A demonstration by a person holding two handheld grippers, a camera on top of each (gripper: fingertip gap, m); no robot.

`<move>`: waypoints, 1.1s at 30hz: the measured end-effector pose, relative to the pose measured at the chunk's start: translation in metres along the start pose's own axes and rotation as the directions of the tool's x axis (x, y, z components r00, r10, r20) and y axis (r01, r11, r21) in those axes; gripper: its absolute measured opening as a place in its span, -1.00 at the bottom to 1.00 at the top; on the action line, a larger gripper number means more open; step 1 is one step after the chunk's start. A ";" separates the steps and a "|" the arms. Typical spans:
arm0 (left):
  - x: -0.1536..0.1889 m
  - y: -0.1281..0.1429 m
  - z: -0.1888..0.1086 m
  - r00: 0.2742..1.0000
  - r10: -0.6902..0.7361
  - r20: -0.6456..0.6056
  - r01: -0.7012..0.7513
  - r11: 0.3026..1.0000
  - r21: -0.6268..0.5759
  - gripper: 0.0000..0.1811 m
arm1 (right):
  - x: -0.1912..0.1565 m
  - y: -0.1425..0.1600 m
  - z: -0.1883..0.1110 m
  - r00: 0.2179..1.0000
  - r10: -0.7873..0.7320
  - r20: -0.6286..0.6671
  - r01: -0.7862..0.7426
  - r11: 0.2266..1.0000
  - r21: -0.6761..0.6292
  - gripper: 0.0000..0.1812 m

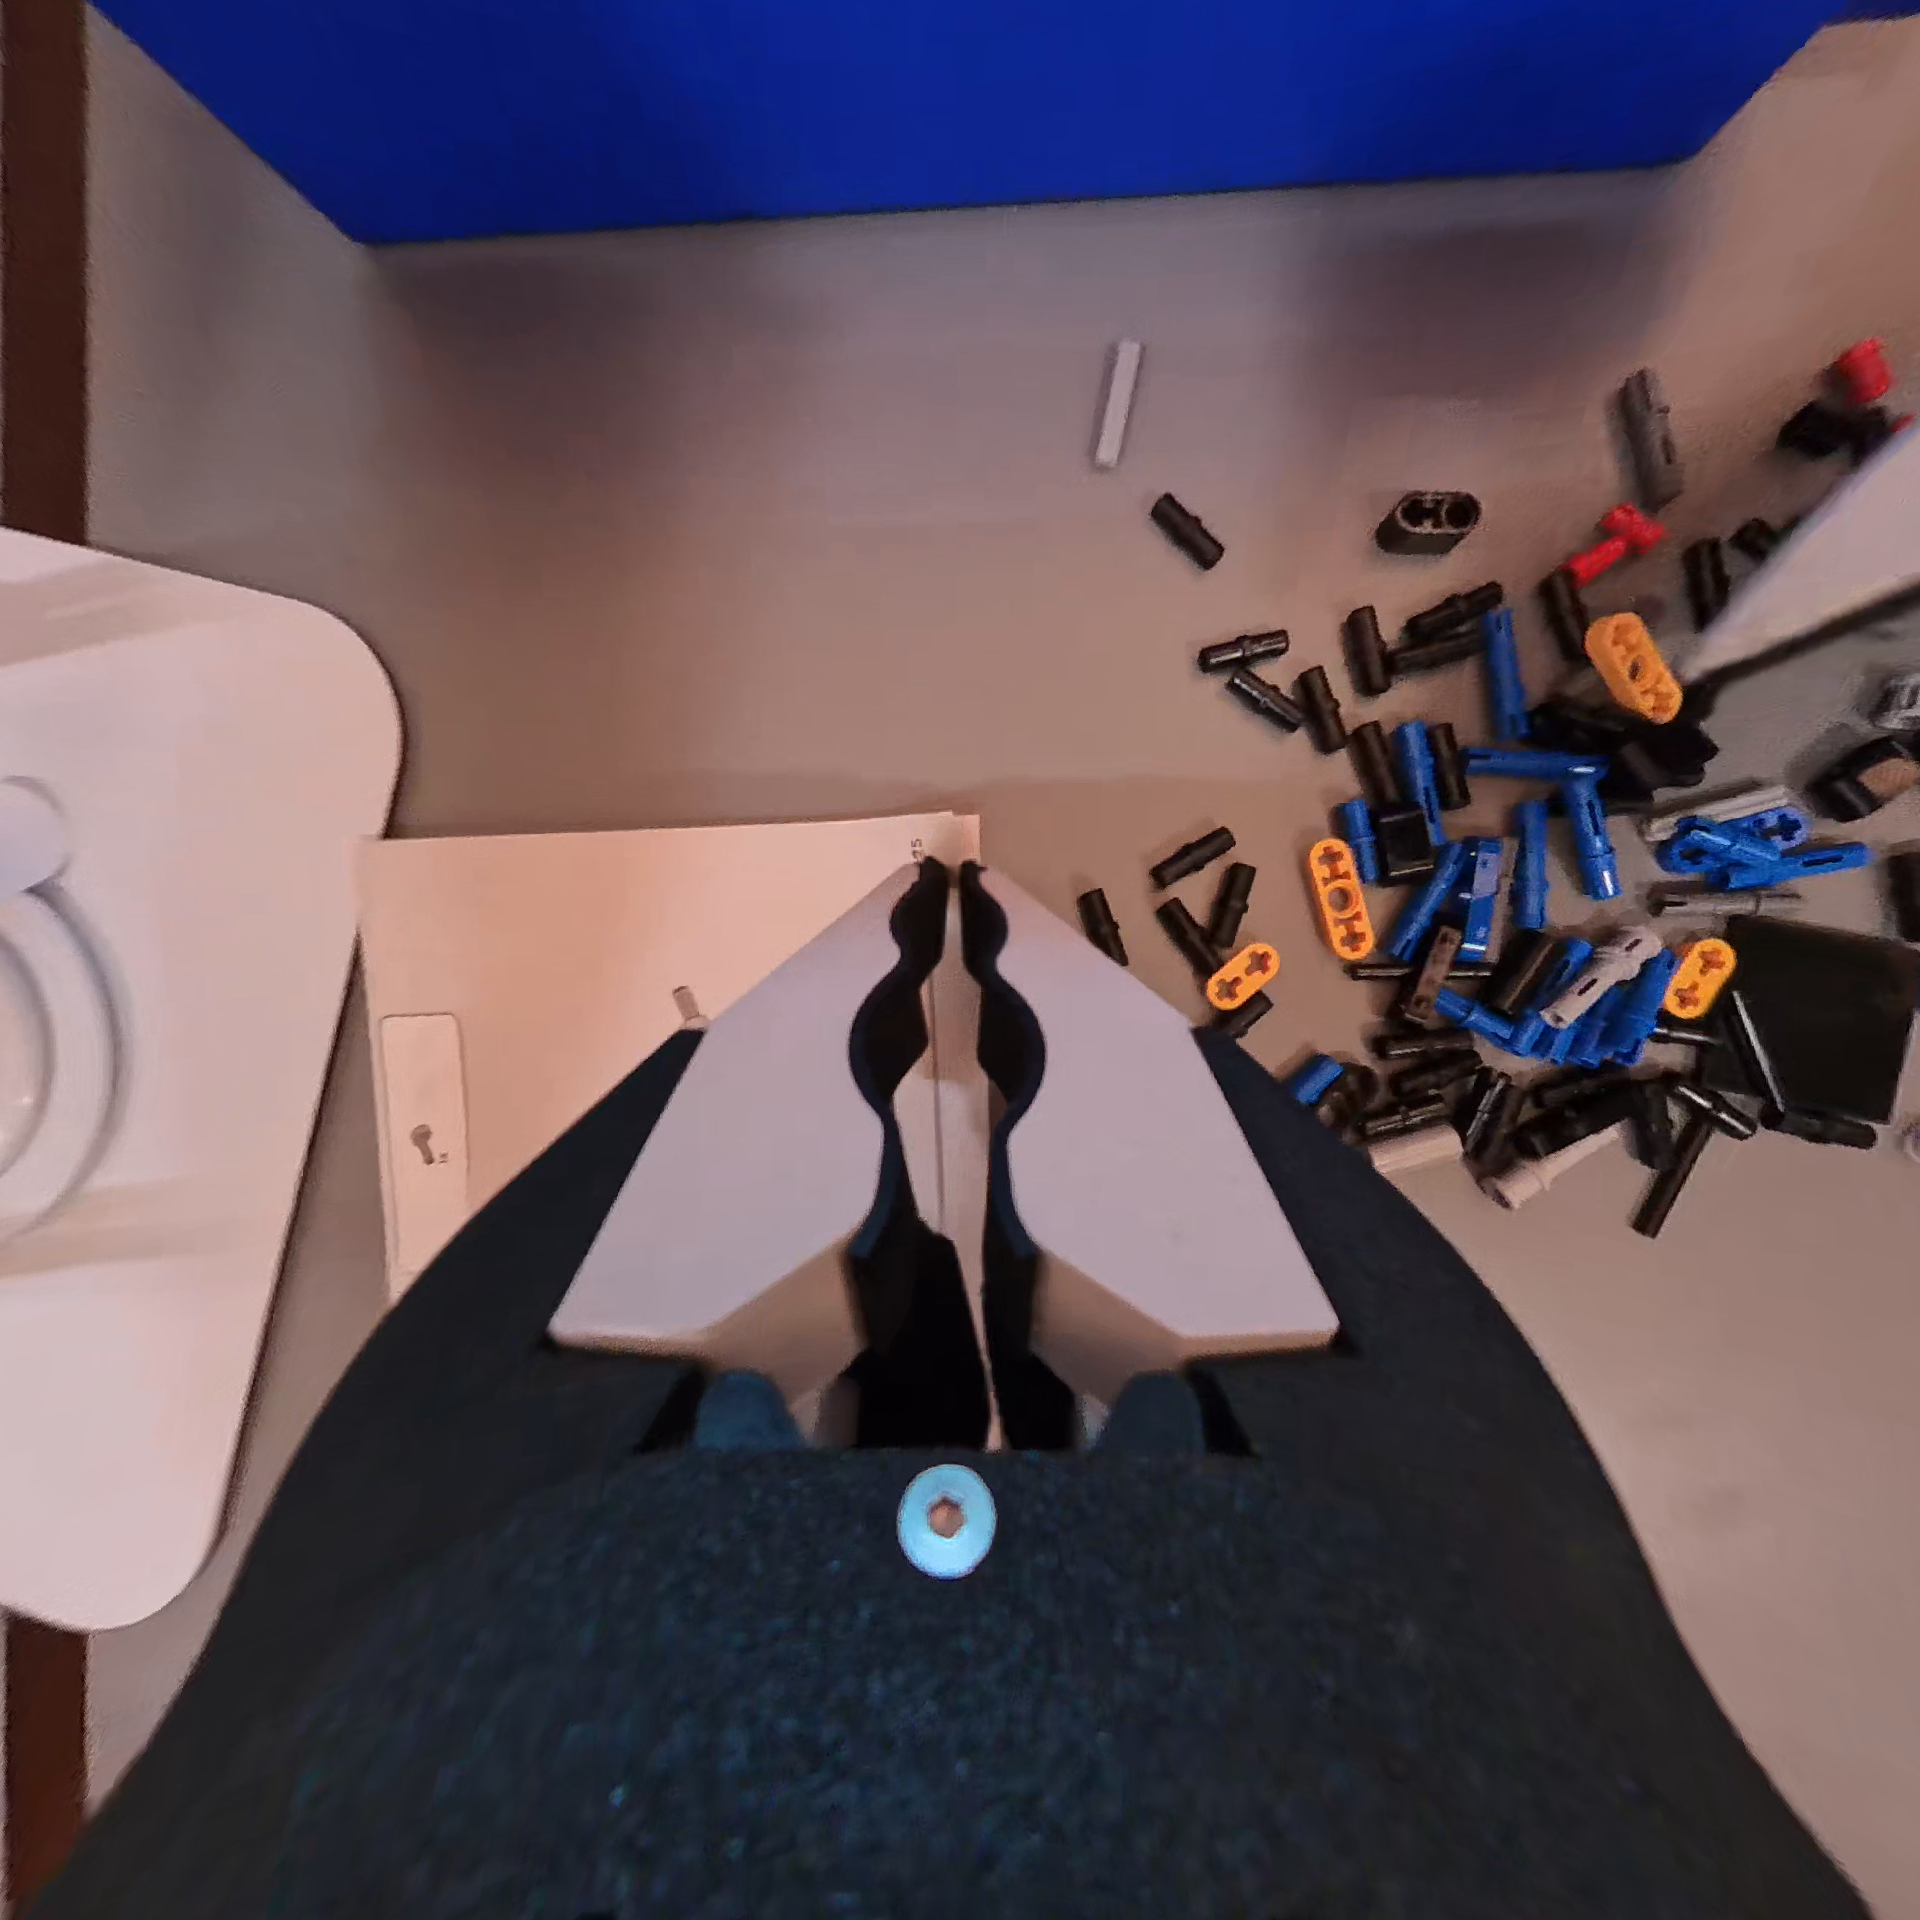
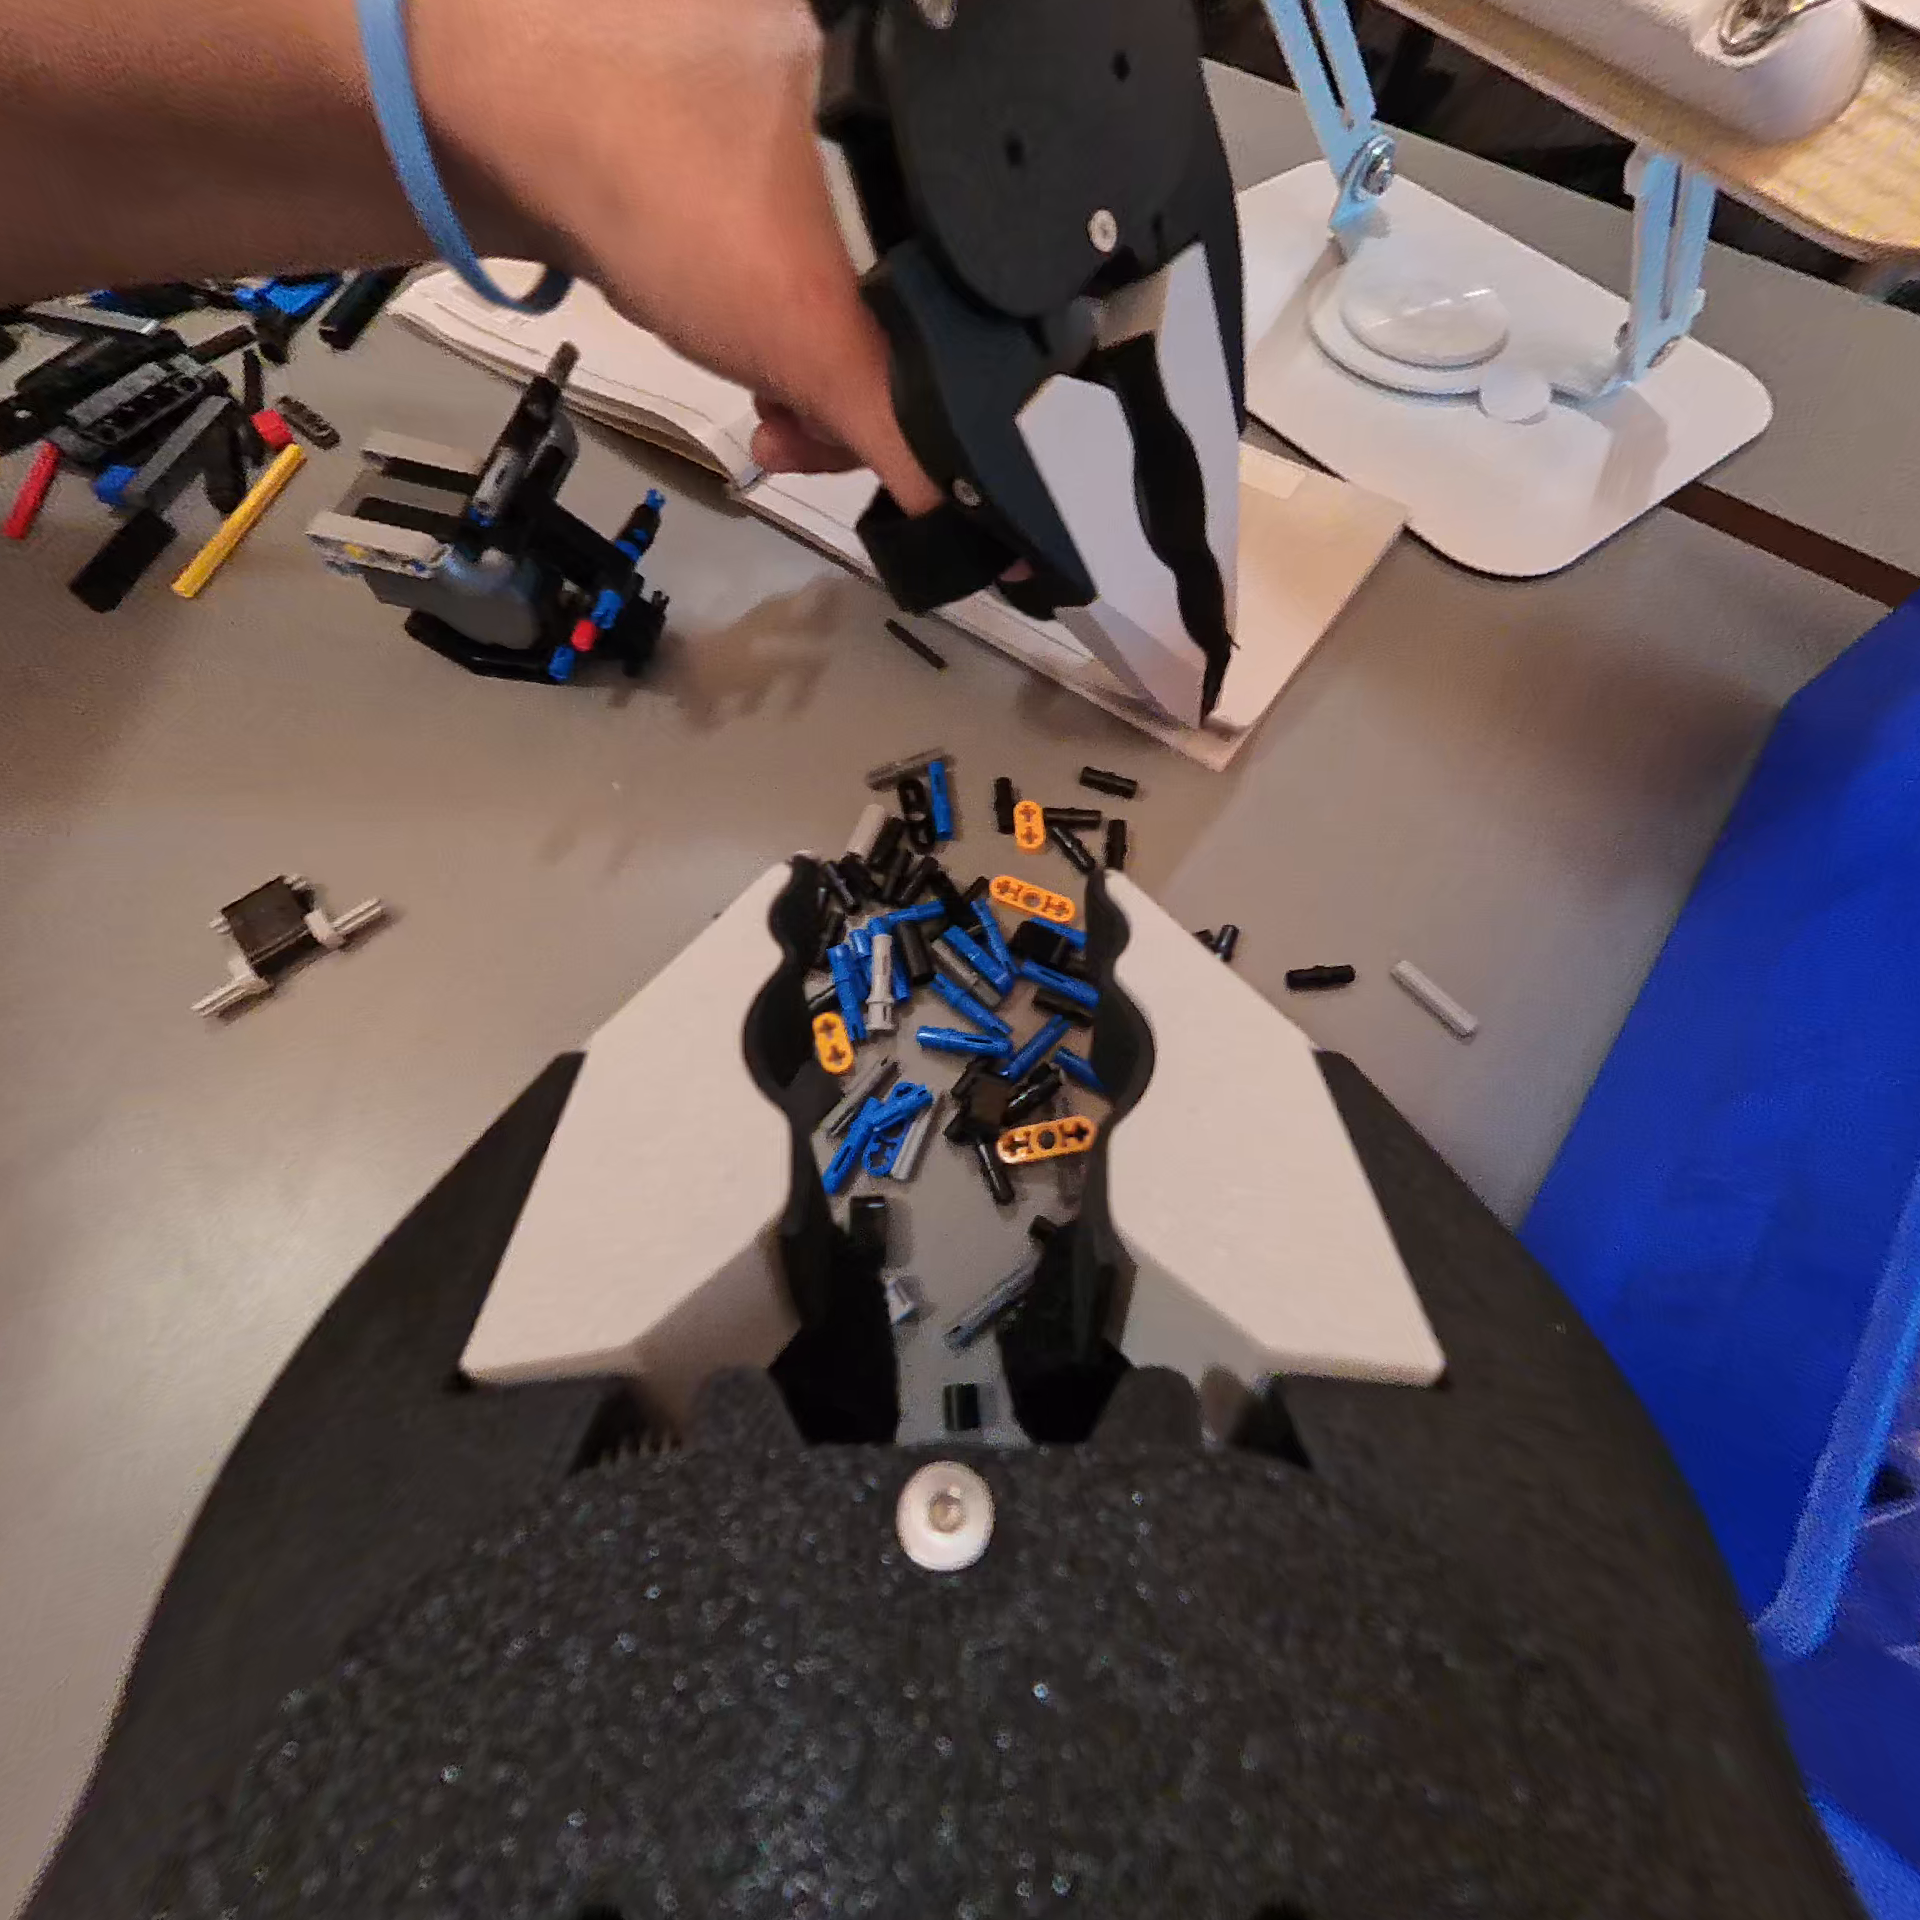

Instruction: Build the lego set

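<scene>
A pile of small black, blue and orange Lego pins and connectors [image 2: 966, 997] lies on the grey table, and it also shows in the left wrist view [image 1: 1507, 883]. My right gripper [image 2: 948, 883] is open and empty, with its fingers on either side of the pile, just above it. My left gripper [image 1: 945, 878] is shut, with its tips at the corner of the open instruction booklet [image 1: 623, 935]. Nothing shows between its tips. The right wrist view shows the left gripper [image 2: 1210, 675] held by a hand [image 2: 623, 208], tips down on the booklet [image 2: 1309, 561]. A partly built grey and black model [image 2: 499, 561] stands at the left.
A white lamp base [image 2: 1507, 416] stands behind the booklet and also shows in the left wrist view [image 1: 156, 935]. A blue bin or bag [image 2: 1766, 1039] borders the table. A small black piece on grey axles [image 2: 275, 935], a grey axle [image 2: 1434, 997], a yellow axle [image 2: 239, 520] and more loose parts [image 2: 135, 416] lie around. The grey axle [image 2: 1434, 997] sits 10 cm or so from the ends of my left fingers. Seen from the left wrist view [image 1: 1110, 391] as well.
</scene>
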State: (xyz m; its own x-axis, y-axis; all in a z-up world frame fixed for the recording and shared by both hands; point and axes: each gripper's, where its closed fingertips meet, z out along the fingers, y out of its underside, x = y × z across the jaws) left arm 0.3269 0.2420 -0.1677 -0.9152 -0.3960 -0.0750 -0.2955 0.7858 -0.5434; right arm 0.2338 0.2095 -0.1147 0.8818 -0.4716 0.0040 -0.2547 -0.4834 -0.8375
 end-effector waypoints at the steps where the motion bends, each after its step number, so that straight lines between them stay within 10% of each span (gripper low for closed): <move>1: -0.002 -0.001 -0.003 0.999 0.019 0.028 -0.019 1.000 0.007 -1.00 | 0.003 -0.001 0.001 1.000 0.009 -0.007 -0.009 1.000 0.000 -0.45; 15: -0.032 0.009 -0.050 0.987 -0.063 0.151 0.041 0.988 0.147 -1.00 | 0.037 -0.029 0.105 0.996 0.089 0.012 -0.086 0.986 -0.139 -0.31; 23: -0.037 0.018 -0.076 0.970 -0.241 0.043 0.217 0.927 0.306 -0.99 | 0.047 -0.051 0.135 0.996 0.092 0.021 -0.089 0.992 -0.094 -0.50; 29: -0.027 0.017 -0.092 0.886 -0.414 -0.209 0.463 0.805 0.370 -0.46 | 0.029 -0.069 0.128 0.995 -0.102 -0.002 0.102 0.995 0.020 -0.67; 33: -0.029 0.019 -0.096 0.856 -0.462 -0.230 0.516 0.775 0.365 -0.52 | 0.016 -0.073 0.131 0.962 -0.263 -0.069 0.266 0.963 0.045 -0.72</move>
State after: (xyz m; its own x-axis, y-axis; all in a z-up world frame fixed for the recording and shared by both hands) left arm 0.3212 0.3140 -0.0952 -0.7101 -0.5932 0.3794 -0.6014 0.2307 -0.7649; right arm 0.3186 0.3339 -0.1252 0.8880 -0.3778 0.2620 0.0073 -0.5583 -0.8296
